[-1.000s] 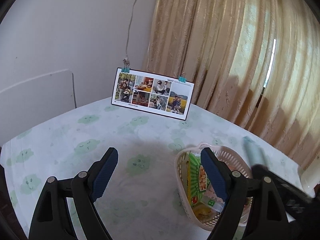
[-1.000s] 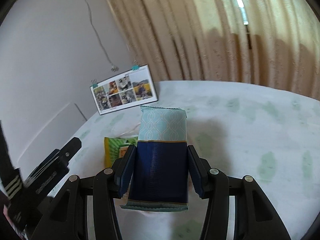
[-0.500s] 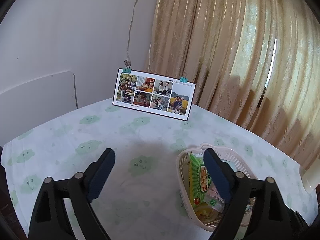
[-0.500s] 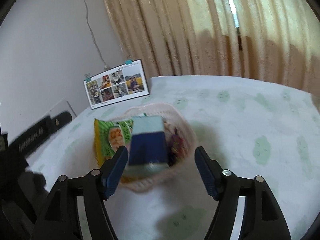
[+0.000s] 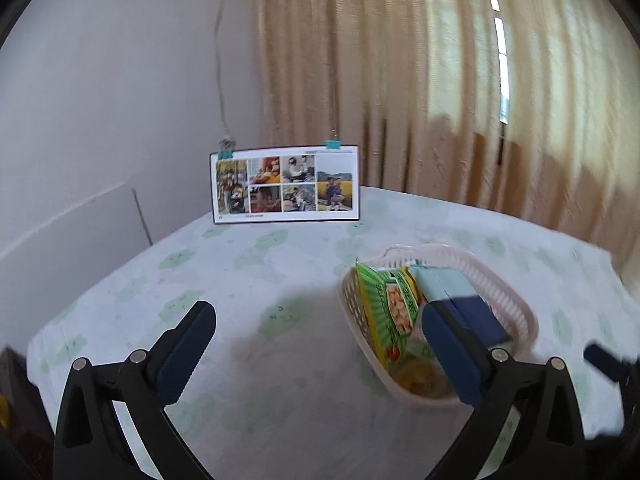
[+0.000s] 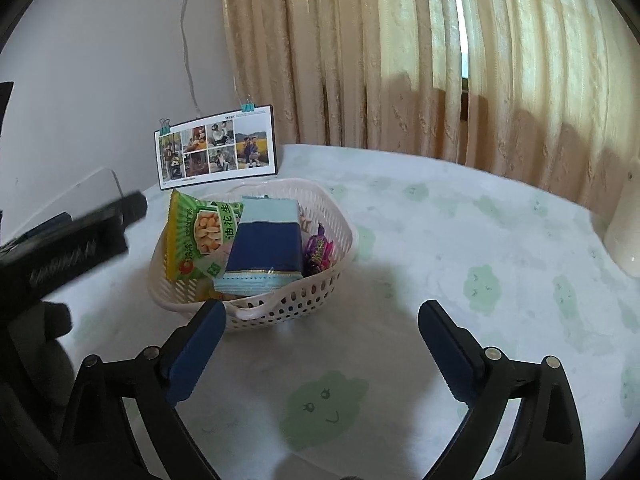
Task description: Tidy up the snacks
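Note:
A white perforated basket stands on the cloud-print tablecloth. In it lie a blue and pale-teal snack pack, a green peanut bag and a purple wrapped candy. My right gripper is open and empty, just in front of the basket. My left gripper is open and empty, left of the basket; its right finger covers part of the blue pack. The green bag leans at the basket's left side.
A photo collage card with clips stands at the table's back edge by the wall, also in the left wrist view. Beige curtains hang behind. A white object stands at the far right. The left gripper's body shows beside the basket.
My right gripper opened and let the blue pack go into the basket, then drew back. The left gripper shifted so the basket sits further right in its view.

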`<control>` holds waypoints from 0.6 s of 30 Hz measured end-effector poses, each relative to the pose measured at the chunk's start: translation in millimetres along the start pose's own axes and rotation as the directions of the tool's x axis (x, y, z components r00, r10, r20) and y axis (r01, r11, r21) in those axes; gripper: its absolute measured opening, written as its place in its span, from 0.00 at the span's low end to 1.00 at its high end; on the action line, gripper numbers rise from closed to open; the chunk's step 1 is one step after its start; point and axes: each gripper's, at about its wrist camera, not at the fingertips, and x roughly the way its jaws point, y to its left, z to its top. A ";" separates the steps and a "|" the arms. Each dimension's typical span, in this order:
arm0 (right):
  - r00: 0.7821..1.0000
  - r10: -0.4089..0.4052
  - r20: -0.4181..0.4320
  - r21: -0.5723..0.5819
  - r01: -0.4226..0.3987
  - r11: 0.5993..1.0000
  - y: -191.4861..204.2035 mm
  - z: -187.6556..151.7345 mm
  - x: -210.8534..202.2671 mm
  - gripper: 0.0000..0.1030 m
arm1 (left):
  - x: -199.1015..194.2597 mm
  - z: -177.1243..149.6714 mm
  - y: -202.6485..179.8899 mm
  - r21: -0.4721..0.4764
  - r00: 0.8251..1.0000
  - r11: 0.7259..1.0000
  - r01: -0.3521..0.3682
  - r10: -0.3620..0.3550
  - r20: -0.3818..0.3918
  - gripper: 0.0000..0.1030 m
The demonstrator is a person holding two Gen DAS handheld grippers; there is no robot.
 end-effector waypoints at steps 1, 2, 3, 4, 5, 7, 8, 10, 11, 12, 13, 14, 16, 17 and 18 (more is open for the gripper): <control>1.000 -0.006 0.006 -0.007 0.006 1.000 1.5 1.0 -1.7 0.95 | -5.6 0.1 2.1 0.009 1.000 1.000 -0.003 0.003 0.013 1.00; 1.000 -0.010 0.012 -0.011 0.010 1.000 1.8 1.7 -3.5 0.95 | -10.6 0.0 4.5 0.018 1.000 1.000 -0.006 0.005 0.025 1.00; 1.000 -0.011 0.017 -0.012 0.012 1.000 2.4 2.1 -5.2 0.96 | -15.3 0.1 6.8 0.028 0.999 1.000 -0.007 0.006 0.034 1.00; 1.000 -0.016 0.025 -0.012 0.016 1.000 2.5 3.2 -7.4 0.96 | -18.6 0.3 8.8 0.041 0.999 0.999 -0.009 0.007 0.037 1.00; 0.999 -0.022 0.033 -0.013 0.023 1.000 2.3 3.7 -9.6 0.96 | -20.8 0.0 10.1 0.053 0.999 0.999 -0.011 0.009 0.040 1.00; 0.998 -0.039 0.051 -0.016 0.040 0.999 2.8 4.2 -13.3 0.98 | -22.5 -1.8 11.9 0.080 0.999 0.997 -0.020 0.017 0.038 1.00; 0.998 -0.040 0.054 -0.020 0.041 0.999 3.4 4.6 -14.1 0.98 | -22.8 -3.2 12.9 0.088 0.999 0.996 -0.023 0.020 0.035 1.00; 0.998 -0.021 0.053 -0.033 0.023 0.999 5.9 4.7 -14.2 0.99 | -21.9 -6.9 15.2 0.097 1.000 0.995 -0.021 0.019 0.021 1.00; 0.999 -0.014 0.049 -0.037 0.015 0.999 7.1 4.5 -14.0 0.99 | -21.5 -8.9 16.3 0.099 1.000 0.995 -0.018 0.017 0.011 1.00; 0.999 -0.011 0.046 -0.042 0.013 0.999 8.3 3.9 -13.8 0.99 | -20.4 -10.6 17.4 0.102 1.000 0.995 -0.010 0.011 -0.001 1.00; 0.999 -0.016 0.044 -0.050 0.018 0.999 9.8 3.2 -13.6 0.99 | -19.5 -12.3 18.4 0.105 1.000 0.994 0.000 0.002 -0.013 1.00; 0.999 -0.024 0.045 -0.058 0.026 0.998 11.5 3.0 -14.0 0.99 | -18.8 -13.6 19.5 0.105 1.000 0.994 0.007 -0.004 -0.025 1.00; 0.998 -0.035 0.052 -0.074 0.039 0.996 15.0 3.1 -16.8 0.99 | -18.6 -15.6 20.8 0.105 1.000 0.994 -0.004 0.007 -0.029 1.00; 0.998 -0.035 0.057 -0.076 0.040 0.996 15.7 3.1 -18.3 0.99 | -18.9 -16.6 20.8 0.108 1.000 0.994 -0.010 0.013 -0.027 1.00; 0.998 -0.034 0.061 -0.076 0.039 0.996 16.0 3.4 -19.5 0.99 | -19.3 -17.0 20.9 0.109 1.000 0.994 -0.012 0.015 -0.025 1.00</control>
